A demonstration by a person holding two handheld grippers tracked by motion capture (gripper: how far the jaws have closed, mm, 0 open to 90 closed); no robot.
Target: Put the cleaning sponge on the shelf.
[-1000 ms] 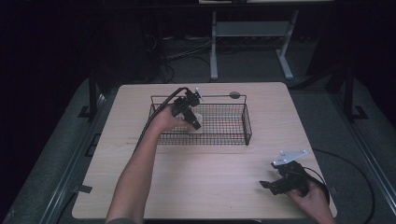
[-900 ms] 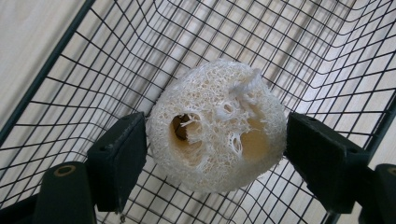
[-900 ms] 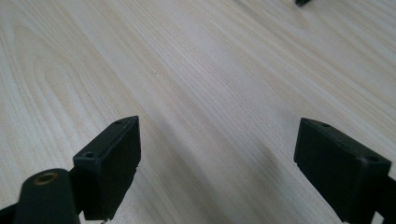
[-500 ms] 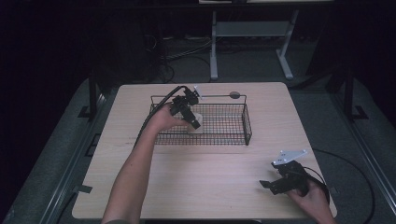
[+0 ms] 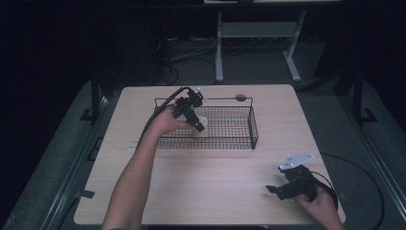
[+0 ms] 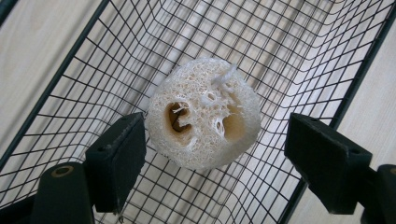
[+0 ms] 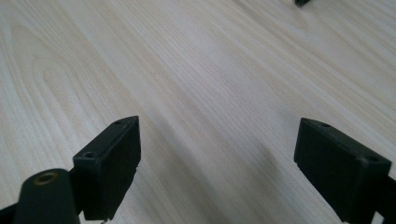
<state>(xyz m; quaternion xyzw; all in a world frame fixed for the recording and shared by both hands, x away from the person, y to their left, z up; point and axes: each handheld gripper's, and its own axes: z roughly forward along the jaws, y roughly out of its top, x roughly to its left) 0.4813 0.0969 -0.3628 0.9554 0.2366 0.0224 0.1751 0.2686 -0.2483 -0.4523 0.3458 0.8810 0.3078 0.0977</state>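
1. Fingers (image 6: 116,163) of my left gripper (image 5: 190,109) stand spread around the pale, round, fibrous loofah slice (image 6: 204,112), which rests on the floor of the black wire mesh basket (image 5: 251,129).
2. Compared with a second ago, little has shifted; I judge the loofah delivered.
3. My right gripper (image 5: 288,186) hovers spread over the light wood-grain counter (image 7: 196,70).

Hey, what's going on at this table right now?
A person works with two hand-held grippers. The left gripper is over the black wire basket, jaws open around a pale loofah sponge lying inside; one jaw is close to it, the other clearly apart. The right gripper is open above bare wooden table at the near right corner.
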